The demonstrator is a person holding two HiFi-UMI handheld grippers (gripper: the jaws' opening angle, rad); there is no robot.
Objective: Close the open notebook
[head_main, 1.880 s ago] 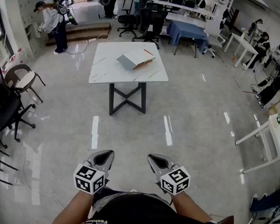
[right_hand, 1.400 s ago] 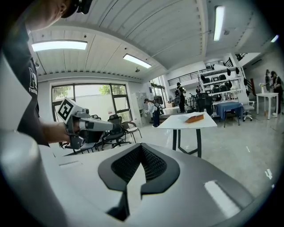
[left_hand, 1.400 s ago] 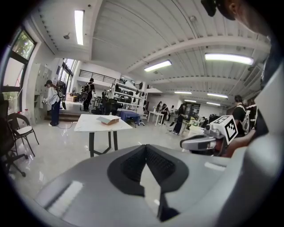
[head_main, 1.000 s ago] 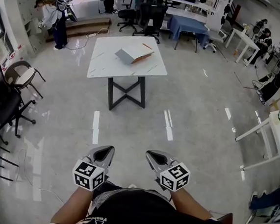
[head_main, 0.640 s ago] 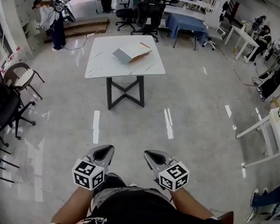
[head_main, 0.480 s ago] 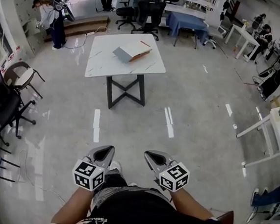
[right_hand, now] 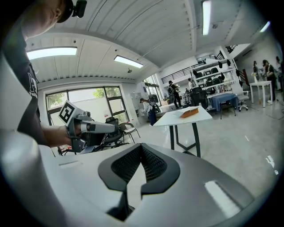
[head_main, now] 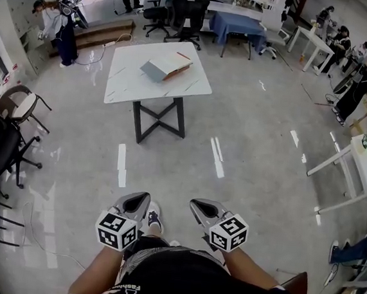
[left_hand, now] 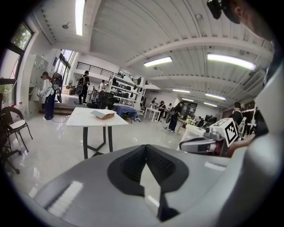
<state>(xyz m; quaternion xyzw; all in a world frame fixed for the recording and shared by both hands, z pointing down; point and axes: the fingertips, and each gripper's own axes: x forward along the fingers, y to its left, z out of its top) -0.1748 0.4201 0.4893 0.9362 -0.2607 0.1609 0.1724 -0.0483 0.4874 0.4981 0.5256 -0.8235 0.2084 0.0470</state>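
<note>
Glossy grey workshop floor [head_main: 255,137], w/ a white marble-top square table [head_main: 128,83] on black crossed legs at 12 o'clock. Grey-and-tan open notebook [head_main: 163,67] lies on it toward the far side. Left gripper [head_main: 138,202] & right gripper [head_main: 200,207] hang at waist level, well apart from the table, jaw tips pressed together, nothing btwn them.

The left gripper [left_hand: 145,147] fills the near foreground, its jaws pressed together with nothing between them. Far off to the left stands a white table [left_hand: 84,121] with the notebook [left_hand: 103,114] on its top. The right gripper [left_hand: 183,146] shows at the right, well apart from the table. A chair [left_hand: 13,127] stands at the far left.
</note>
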